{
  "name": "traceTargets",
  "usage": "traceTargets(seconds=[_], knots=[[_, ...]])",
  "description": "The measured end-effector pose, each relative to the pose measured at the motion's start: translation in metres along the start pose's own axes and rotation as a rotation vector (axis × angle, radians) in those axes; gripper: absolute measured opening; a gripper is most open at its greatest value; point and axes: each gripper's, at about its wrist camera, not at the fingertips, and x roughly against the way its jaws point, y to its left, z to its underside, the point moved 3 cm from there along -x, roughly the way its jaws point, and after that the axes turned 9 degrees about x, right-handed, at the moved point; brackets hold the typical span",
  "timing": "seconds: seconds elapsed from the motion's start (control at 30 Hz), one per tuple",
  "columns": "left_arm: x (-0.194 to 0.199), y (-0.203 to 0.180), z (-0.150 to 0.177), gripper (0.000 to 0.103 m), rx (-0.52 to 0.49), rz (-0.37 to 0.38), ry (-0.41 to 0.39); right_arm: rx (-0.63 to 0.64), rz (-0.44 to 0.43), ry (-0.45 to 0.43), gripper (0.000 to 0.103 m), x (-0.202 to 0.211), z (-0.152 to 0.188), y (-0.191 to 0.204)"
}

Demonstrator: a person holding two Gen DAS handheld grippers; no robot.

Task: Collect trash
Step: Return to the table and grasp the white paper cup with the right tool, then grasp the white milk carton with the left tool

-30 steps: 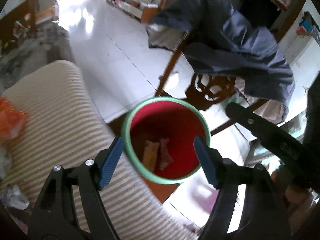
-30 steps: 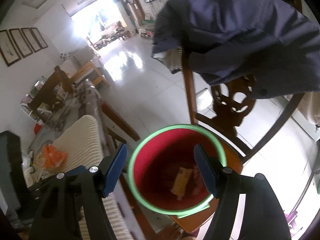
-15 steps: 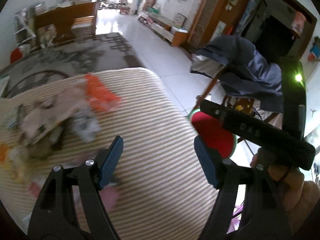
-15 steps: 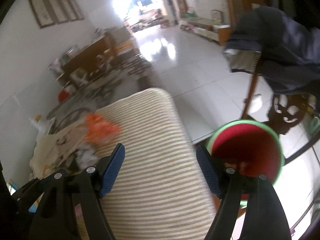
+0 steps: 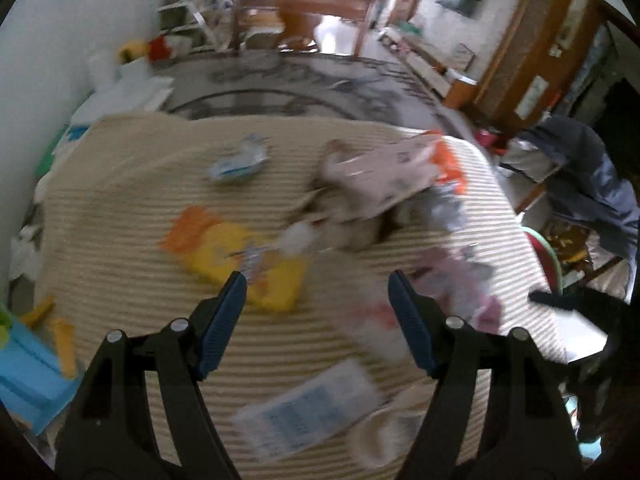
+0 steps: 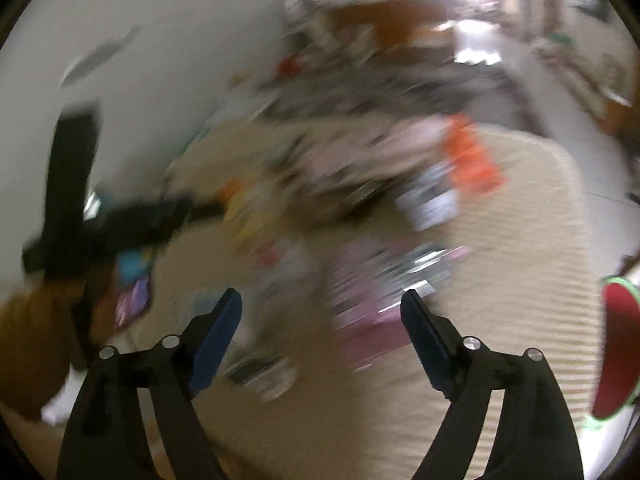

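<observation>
Trash lies scattered on a table with a beige striped cloth (image 5: 120,216). A yellow-orange packet (image 5: 240,256) sits just beyond my left gripper (image 5: 318,286), which hangs open and empty above the cloth. A white printed packet (image 5: 308,408) lies below it, pink wrappers (image 5: 460,280) to its right, a crumpled paper heap (image 5: 372,188) farther back. The right wrist view is blurred: my right gripper (image 6: 320,306) is empty, its jaws opening, above a pink wrapper (image 6: 372,312). An orange wrapper (image 6: 472,160) lies beyond. The red bin with a green rim (image 6: 618,340) stands off the table's right edge.
A chair draped with a dark blue garment (image 5: 592,184) stands right of the table beside the bin (image 5: 548,256). A blue box (image 5: 28,372) sits at the table's near left. A white wall runs along the left. The other handheld gripper (image 6: 72,208) appears at left in the right wrist view.
Both grippers swung away from over the red bin to above the littered table. The bin slid to the right edge of both views. The right gripper's jaws spread wider.
</observation>
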Motion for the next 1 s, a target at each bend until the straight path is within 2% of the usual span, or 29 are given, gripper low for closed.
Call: traceTargets(seconds=[0.13,0.23,0.33,0.43,0.5,0.53,0.57,0.67,0.87,1.0], knots=[[0.003,0.022,0.003,0.07,0.024,-0.007,0.005,0.081,-0.05,0.113,0.082,-0.041,0.012,0.039],[0.002,0.028,0.006,0.07,0.026,-0.005,0.015,0.149,-0.054,0.156,0.082,-0.06,0.015,0.06],[0.0,0.032,0.009,0.07,0.01,0.009,0.022,0.228,-0.024,0.178,0.083,-0.078,0.015,0.076],[0.0,0.031,0.014,0.07,-0.001,0.022,0.031,0.251,0.009,0.187,0.082,-0.091,0.015,0.081],[-0.001,0.032,0.015,0.07,-0.001,0.03,0.038,0.241,0.008,0.21,0.074,-0.099,0.016,0.077],[-0.001,0.033,0.016,0.07,-0.003,0.035,0.04,0.238,0.004,0.223,0.057,-0.103,0.017,0.077],[-0.001,0.033,0.017,0.07,-0.006,0.038,0.041,0.237,0.009,0.224,0.053,-0.104,0.018,0.078],[0.0,0.033,0.02,0.07,-0.031,0.041,0.044,0.215,0.02,0.169,0.051,-0.093,0.016,0.077],[-0.004,0.032,0.033,0.07,-0.079,0.049,0.087,0.068,0.118,0.067,0.051,-0.068,0.004,0.04],[-0.002,0.02,0.048,0.07,-0.175,0.081,0.102,-0.04,0.141,0.015,0.051,-0.053,0.001,0.016]])
